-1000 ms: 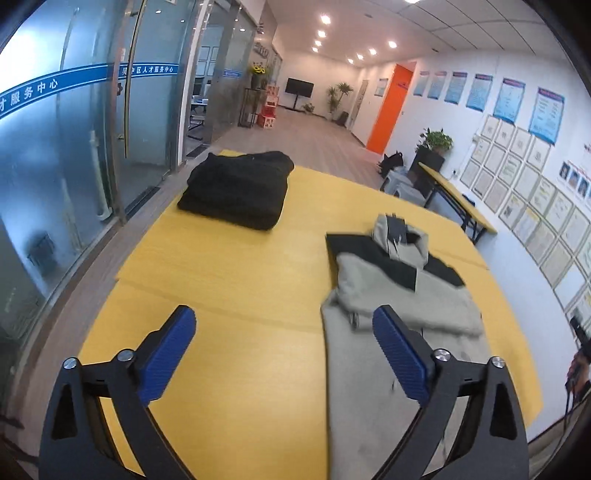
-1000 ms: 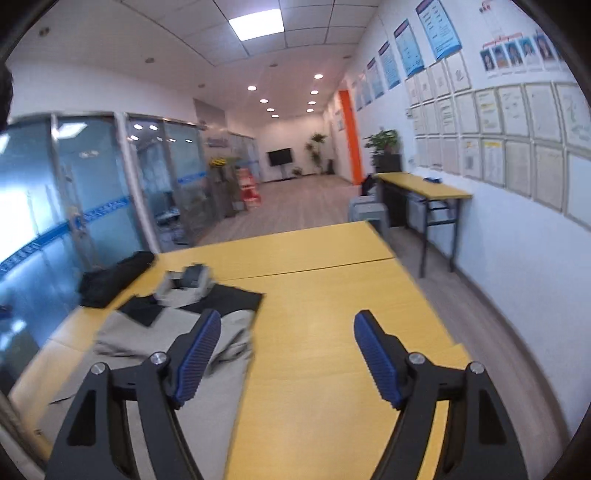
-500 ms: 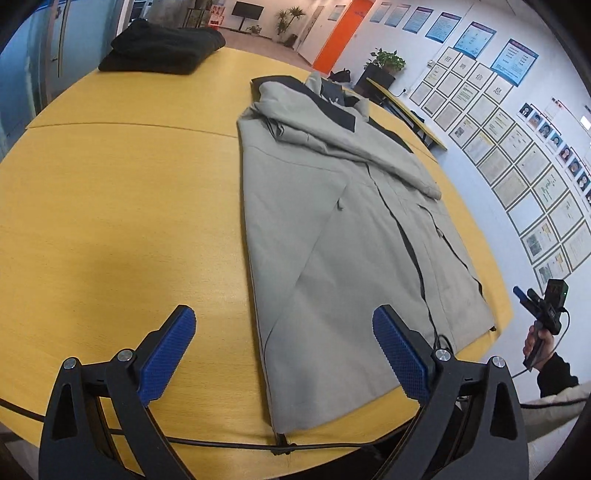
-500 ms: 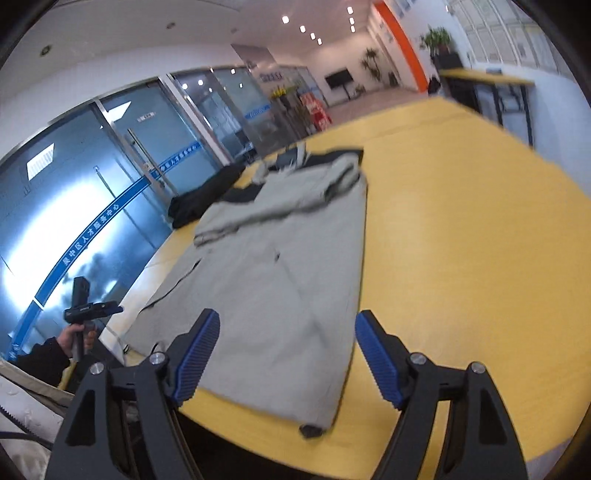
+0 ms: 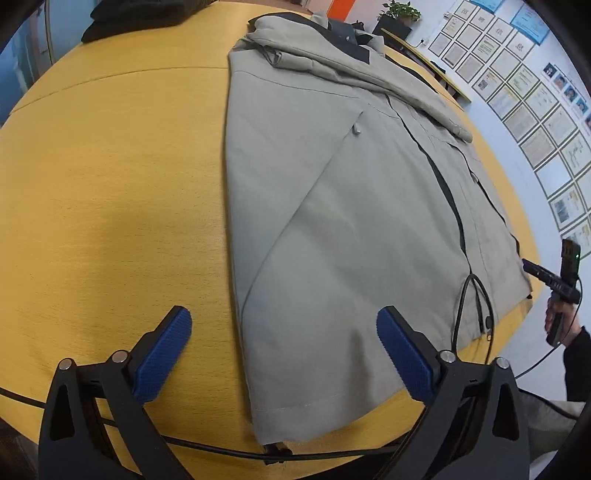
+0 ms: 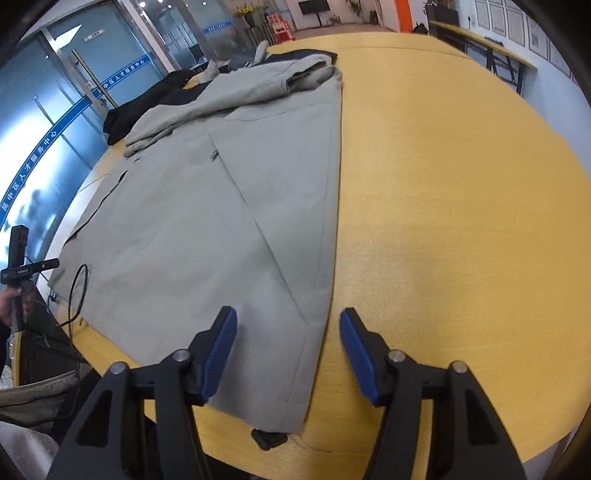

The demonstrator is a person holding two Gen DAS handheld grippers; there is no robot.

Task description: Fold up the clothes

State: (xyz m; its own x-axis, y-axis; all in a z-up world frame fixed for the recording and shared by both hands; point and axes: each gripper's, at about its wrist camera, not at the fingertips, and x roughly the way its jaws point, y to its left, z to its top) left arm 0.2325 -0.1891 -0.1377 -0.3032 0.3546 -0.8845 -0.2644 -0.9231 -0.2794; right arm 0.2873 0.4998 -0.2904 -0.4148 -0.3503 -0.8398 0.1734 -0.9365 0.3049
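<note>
A grey jacket [image 5: 332, 206] with black trim lies flat on the yellow table [image 5: 110, 206], sleeves folded across its chest, hem toward me. My left gripper [image 5: 282, 339] is open and empty, hovering over the hem's left corner. The jacket also shows in the right wrist view [image 6: 229, 206]. My right gripper [image 6: 288, 339] is open and empty, its jaws either side of the hem's right corner, just above the cloth.
A folded black garment [image 5: 140, 14] lies at the table's far left, also seen in the right wrist view [image 6: 147, 103]. A black cable [image 5: 469, 306] loops over the hem. Each view shows the other hand-held gripper [image 5: 557, 280] [image 6: 22, 266] beyond the table's near edge [image 6: 406, 454].
Both grippers have tipped down and moved in closer over the jacket's hem. The right gripper's jaws have narrowed but stay open.
</note>
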